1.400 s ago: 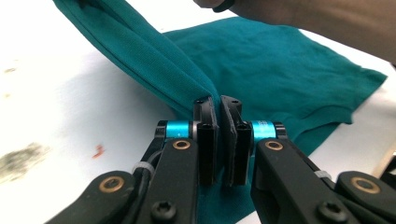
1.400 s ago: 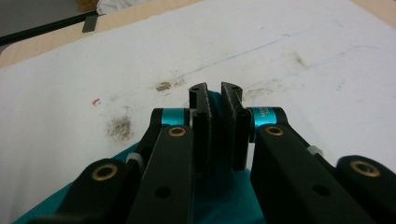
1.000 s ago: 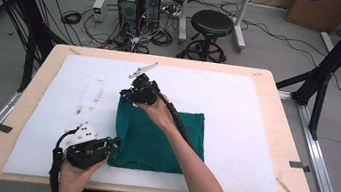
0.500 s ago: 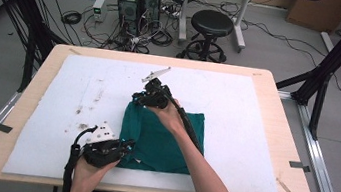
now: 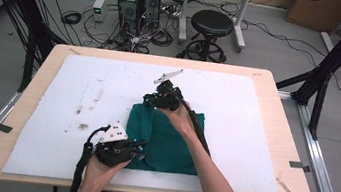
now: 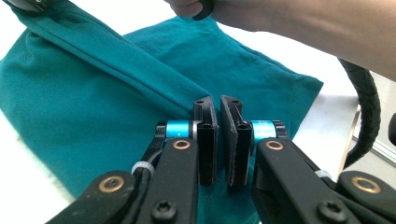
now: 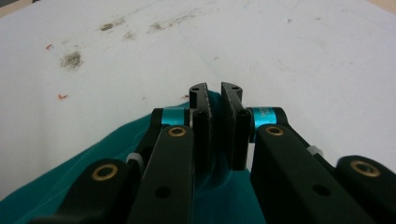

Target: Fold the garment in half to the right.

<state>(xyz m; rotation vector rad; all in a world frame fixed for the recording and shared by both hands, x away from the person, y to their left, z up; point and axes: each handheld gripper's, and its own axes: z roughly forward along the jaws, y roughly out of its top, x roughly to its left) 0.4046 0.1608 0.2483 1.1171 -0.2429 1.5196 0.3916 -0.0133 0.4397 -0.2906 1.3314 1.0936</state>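
Between both sets of black pads: one edge of a teal cloth, mid-fold.

At the left gripper [image 6: 219,140] the jaws are pinched together on a raised fold of the teal cloth [image 6: 116,93], which runs off taut toward eleven o'clock in the left gripper view; at the right gripper [image 7: 215,126] the jaws are likewise closed on a teal edge, with bare white mat [image 7: 280,51] beyond at twelve o'clock. Seen from above, the left gripper [image 5: 138,148] holds the cloth's corner near seven o'clock and the right gripper [image 5: 150,100] its corner near eleven o'clock, the rest lying flat on the mat toward four o'clock. Judging by this, both grips are secured and the held left edge is lifted; carrying it across toward three o'clock, laying it down and releasing look left to do.
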